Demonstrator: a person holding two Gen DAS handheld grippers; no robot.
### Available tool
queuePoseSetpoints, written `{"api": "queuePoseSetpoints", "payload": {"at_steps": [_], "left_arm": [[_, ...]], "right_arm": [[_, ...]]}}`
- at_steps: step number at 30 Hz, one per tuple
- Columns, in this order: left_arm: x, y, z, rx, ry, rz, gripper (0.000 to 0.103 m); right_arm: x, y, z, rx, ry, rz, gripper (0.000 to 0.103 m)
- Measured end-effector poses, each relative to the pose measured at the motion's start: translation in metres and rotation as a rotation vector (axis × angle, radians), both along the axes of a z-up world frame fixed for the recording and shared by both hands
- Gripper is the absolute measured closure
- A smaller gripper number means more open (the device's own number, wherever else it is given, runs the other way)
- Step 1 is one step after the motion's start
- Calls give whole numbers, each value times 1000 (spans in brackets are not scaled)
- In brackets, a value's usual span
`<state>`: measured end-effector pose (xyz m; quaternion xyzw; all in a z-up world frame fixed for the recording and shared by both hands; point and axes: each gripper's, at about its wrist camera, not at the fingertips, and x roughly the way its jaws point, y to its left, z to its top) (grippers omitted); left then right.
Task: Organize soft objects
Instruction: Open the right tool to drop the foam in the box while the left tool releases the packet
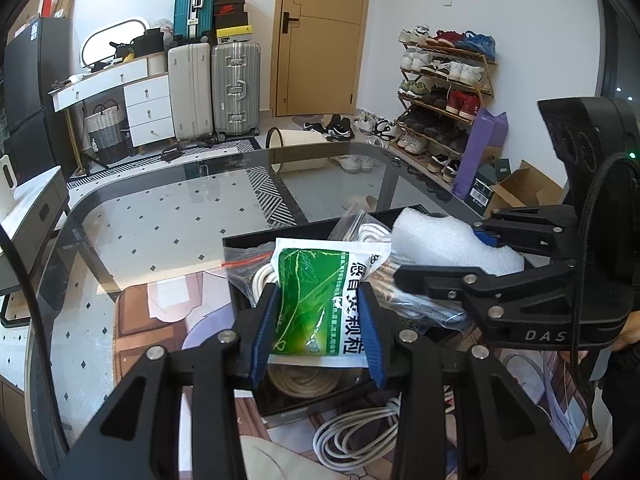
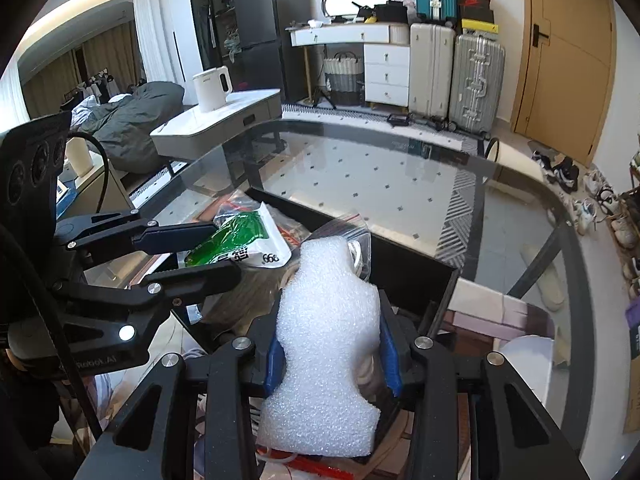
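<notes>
Left tongs (image 1: 318, 328) clamp green-and-white packet (image 1: 316, 304); right tongs (image 2: 332, 354) clamp white foam piece (image 2: 326, 344).
Both items held above black tray (image 1: 280, 238) on glass desk (image 1: 168, 216); tray holds bagged cords (image 1: 368, 236). White cable coil (image 1: 352, 440) lies beside tray.

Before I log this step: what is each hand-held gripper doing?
Left hand-held gripper: closed on the green sachet.
Right hand-held gripper: closed on the white foam piece.

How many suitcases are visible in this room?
3. A cream suitcase and a silver suitcase stand side by side left of the door; a teal suitcase is stacked above them. Others may be hidden behind the clutter.
</notes>
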<state>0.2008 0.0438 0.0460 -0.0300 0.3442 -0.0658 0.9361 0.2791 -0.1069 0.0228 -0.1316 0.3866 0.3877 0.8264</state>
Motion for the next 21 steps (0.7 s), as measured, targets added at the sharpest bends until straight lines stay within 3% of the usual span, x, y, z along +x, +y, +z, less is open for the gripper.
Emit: {"api": "queuePoseSetpoints", "payload": {"at_steps": [9,12,14,18,21], "left_arm": [[6,-4,-9,5,21,-8,66],[7,-5,-9,7,21,-6,65],[7,-5,-9,9,23,-7,65],[5,-3,-6,3,19,-4,62],[2,-2,-2,11,6,3,52]], "right_arm": [[2,15,-8,-83,-41,28,65],[1,17,-8,-95,-64,33,55],[-2,14,-5,-86,-86,38,42],[-5,9,1,-79,-123,31,36],[-8,2,7,-69,-136,17,31]]}}
